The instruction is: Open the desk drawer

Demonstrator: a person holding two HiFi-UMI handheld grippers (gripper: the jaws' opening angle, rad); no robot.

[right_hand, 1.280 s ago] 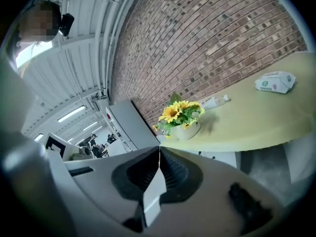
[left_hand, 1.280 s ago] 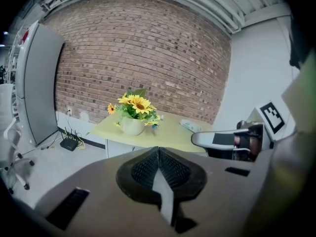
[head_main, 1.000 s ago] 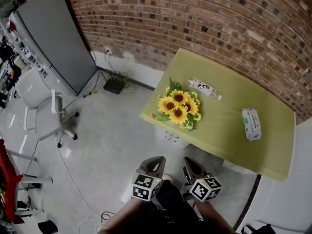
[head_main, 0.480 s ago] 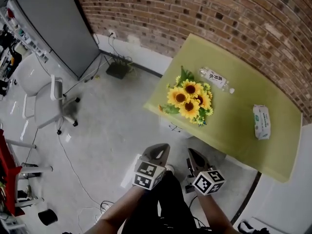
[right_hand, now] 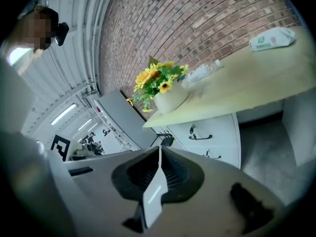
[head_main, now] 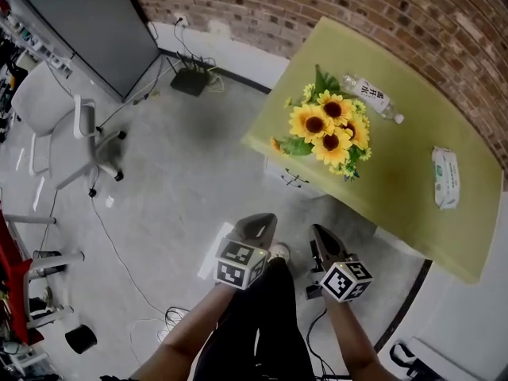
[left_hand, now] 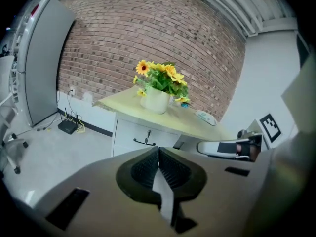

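Note:
A white drawer unit (head_main: 295, 177) with dark handles sits under the left end of a yellow-green desk (head_main: 397, 181). In the left gripper view the top drawer (left_hand: 143, 135) shows its black handle (left_hand: 144, 142); the right gripper view shows two drawers (right_hand: 210, 132) stacked. My left gripper (head_main: 255, 230) and right gripper (head_main: 324, 240) are both shut and empty. They hang side by side over the floor, well short of the drawers and pointing towards them.
On the desk stand a pot of sunflowers (head_main: 329, 129), a plastic bottle (head_main: 367, 95) and a pack of wipes (head_main: 446, 177). A brick wall (head_main: 381, 6) runs behind. A white swivel chair (head_main: 59, 129), a grey panel (head_main: 87, 22) and floor cables (head_main: 119, 252) lie to the left.
Both grippers have sunk lower. The desk and flowers have slid up and right in the head view as the person drew nearer. Both jaws stayed shut.

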